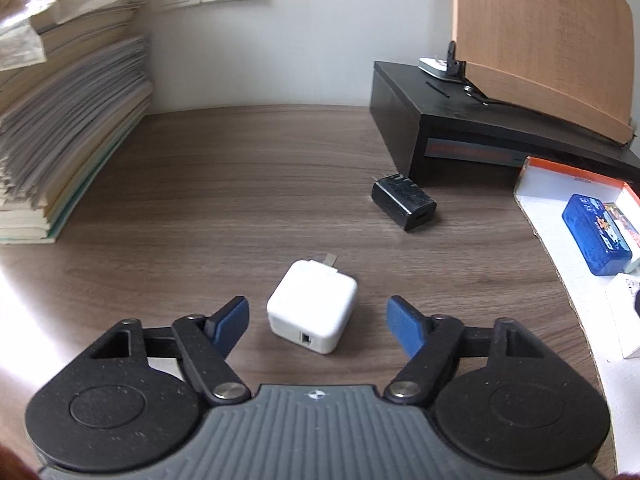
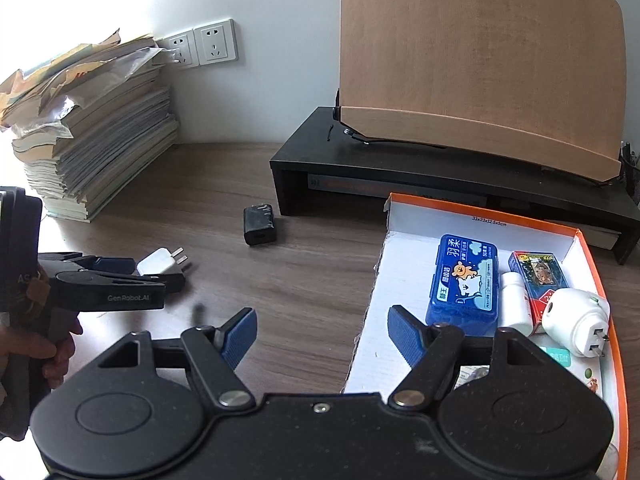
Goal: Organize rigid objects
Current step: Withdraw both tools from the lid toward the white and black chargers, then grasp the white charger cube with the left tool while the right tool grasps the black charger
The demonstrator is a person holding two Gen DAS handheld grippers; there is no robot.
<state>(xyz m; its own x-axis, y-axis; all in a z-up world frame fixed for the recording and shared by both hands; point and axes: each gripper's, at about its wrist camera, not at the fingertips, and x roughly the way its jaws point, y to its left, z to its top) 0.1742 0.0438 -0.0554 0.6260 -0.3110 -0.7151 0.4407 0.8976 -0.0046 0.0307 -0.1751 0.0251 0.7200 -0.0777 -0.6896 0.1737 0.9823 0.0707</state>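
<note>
Left gripper (image 1: 318, 322) is tilted down over the wooden counter (image 1: 240, 184), its blue pads standing apart on either side of the white charger (image 1: 312, 312) — neither pad touching it. The charger lies flat on the counter, prongs pointing away toward the wall. From the right wrist view, a hand (image 2: 36, 354) grips the left tool's handle at the left edge, with the tool reaching in low over that same charger (image 2: 158, 262).

Right gripper (image 2: 322, 334) hangs angled down too, jaws wide apart and nothing between them — one blue pad over bare counter, the other over the near corner of the orange-rimmed box (image 2: 588, 248). Inside the box: a blue case (image 2: 466, 280), a white bottle (image 2: 516, 300), a card pack (image 2: 536, 276) and a round white plug adapter (image 2: 576, 320). A black charger (image 2: 259, 225) lies alone on the counter, near the black riser (image 2: 400, 168).
</note>
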